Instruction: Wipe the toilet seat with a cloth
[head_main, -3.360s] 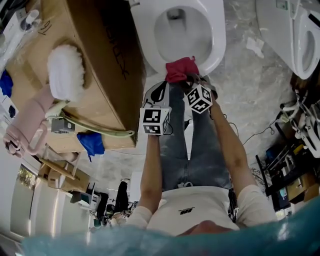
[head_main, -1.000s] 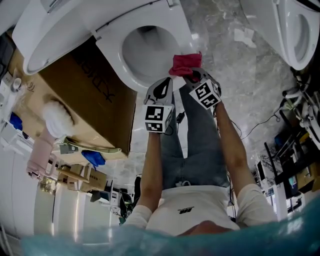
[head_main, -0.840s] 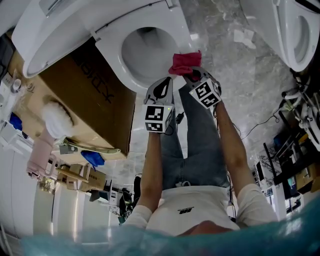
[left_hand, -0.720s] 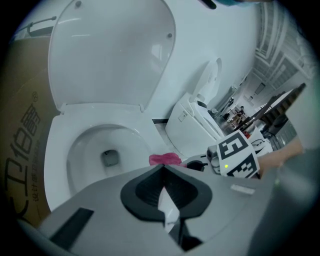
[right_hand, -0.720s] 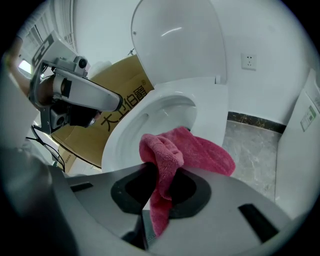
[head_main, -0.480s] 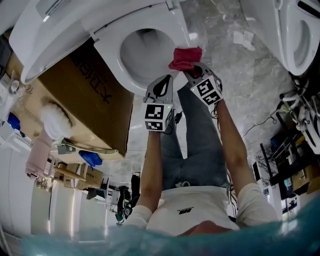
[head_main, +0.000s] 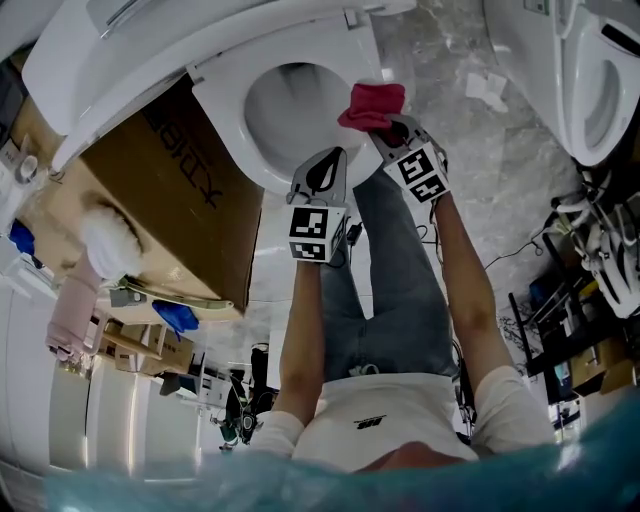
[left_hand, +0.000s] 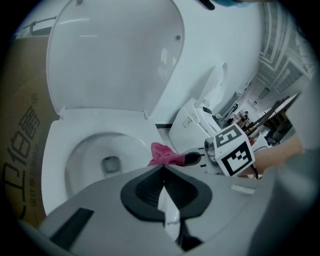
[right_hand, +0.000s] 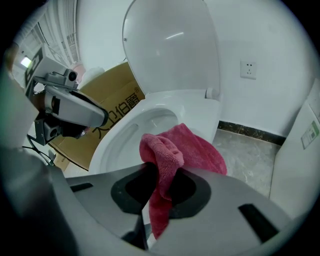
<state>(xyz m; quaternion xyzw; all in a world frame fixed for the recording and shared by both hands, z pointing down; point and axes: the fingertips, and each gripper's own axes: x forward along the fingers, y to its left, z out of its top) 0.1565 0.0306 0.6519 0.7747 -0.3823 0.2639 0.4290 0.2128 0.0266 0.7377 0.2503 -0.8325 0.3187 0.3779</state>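
Right gripper (right_hand: 159, 197) was clamped on the red cloth (right_hand: 187, 147), at the toilet seat's (head_main: 222, 100) right edge, top middle of the head view. Left gripper (left_hand: 164, 200) was closed, empty. Only a fold looked pinched, so a hard wipe could tug it loose into the bowl.

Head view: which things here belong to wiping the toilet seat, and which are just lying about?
For the job: red cloth, clamped in the right gripper; toilet seat.

Just lying about: cardboard box; fluffy white duster; second toilet; paper scrap on the floor; left gripper, shut and empty.
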